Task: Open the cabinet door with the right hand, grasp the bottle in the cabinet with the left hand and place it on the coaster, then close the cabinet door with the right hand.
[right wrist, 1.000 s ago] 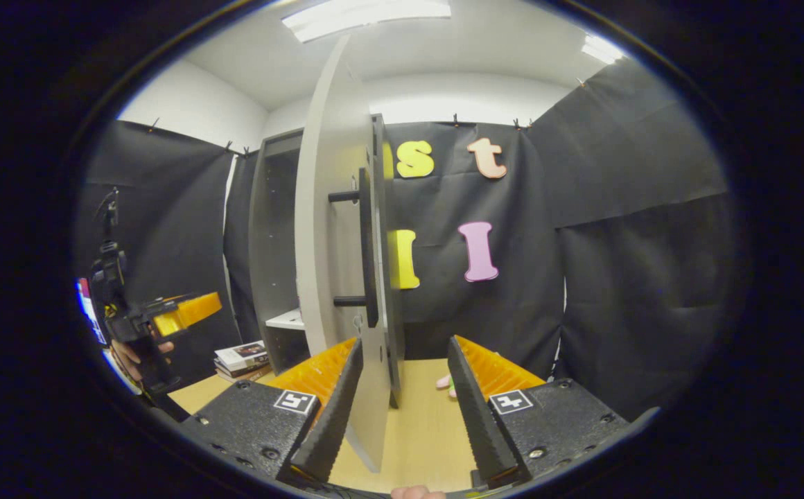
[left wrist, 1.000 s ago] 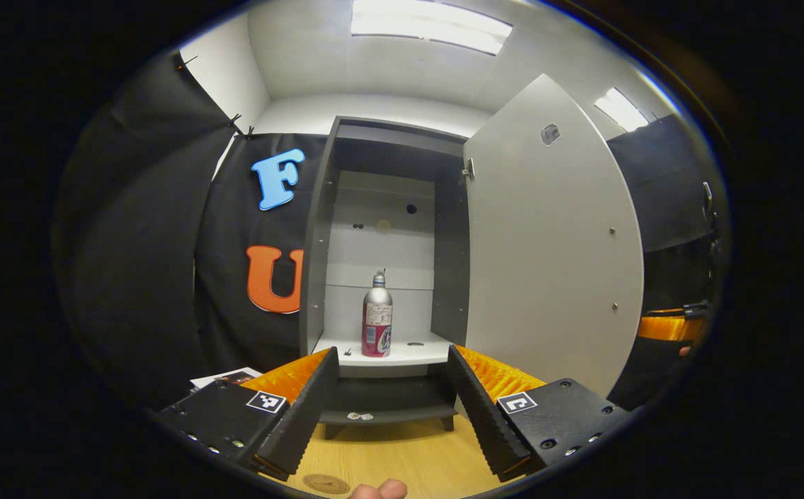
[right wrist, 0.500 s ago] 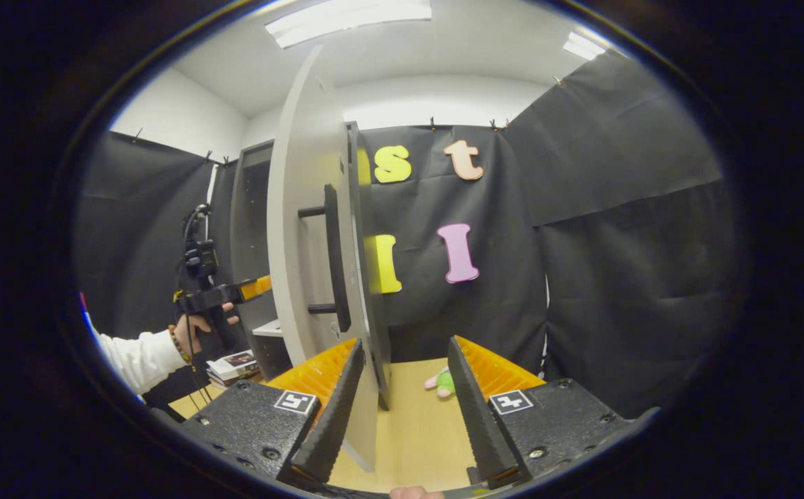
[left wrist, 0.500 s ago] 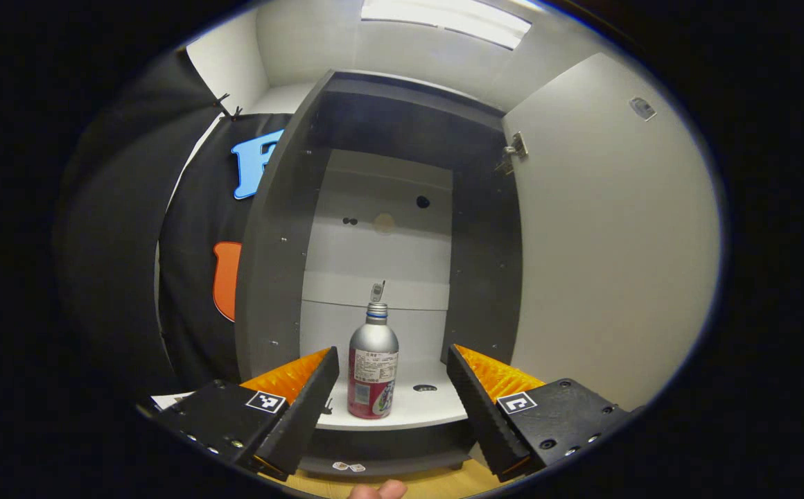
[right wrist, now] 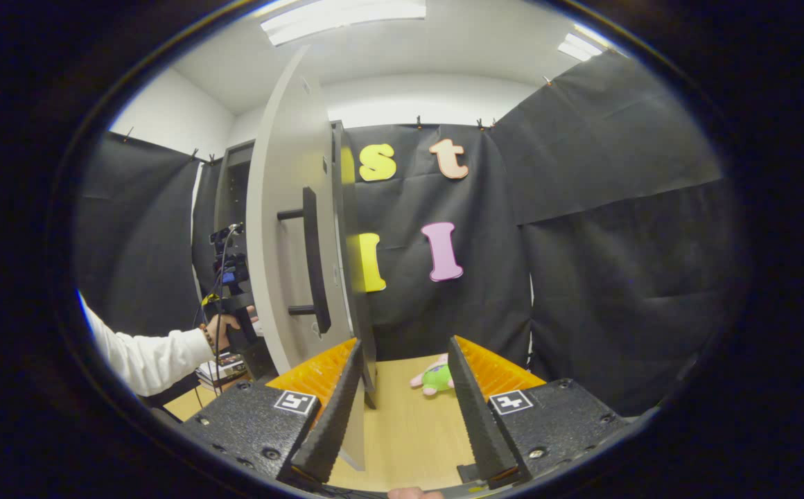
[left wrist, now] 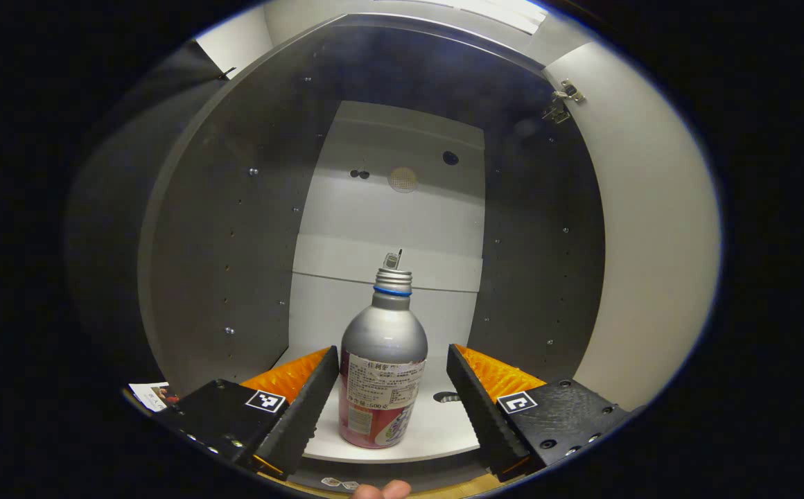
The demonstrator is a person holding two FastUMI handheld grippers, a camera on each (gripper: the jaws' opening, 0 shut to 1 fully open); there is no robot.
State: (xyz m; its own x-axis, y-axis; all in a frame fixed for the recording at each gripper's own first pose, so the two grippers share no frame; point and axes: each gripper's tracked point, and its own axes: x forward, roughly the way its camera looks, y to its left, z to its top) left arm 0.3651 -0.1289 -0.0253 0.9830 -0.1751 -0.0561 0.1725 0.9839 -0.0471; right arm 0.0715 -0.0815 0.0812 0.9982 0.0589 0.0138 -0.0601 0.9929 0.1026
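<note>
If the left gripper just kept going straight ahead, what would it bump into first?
Most likely the bottle: it stands upright on the cabinet shelf, centred between the open left gripper fingers. Its depth is hard to judge here.

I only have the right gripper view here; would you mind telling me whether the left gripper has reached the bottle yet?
Observer: In the left gripper view the bottle stands between the open fingers of the left gripper, not yet clamped.
Operator: Is the bottle upright?
Observer: Yes, upright on the cabinet's white shelf, cap on.
Operator: Anything else on that shelf?
Observer: A dark hole just right of the bottle.
</note>
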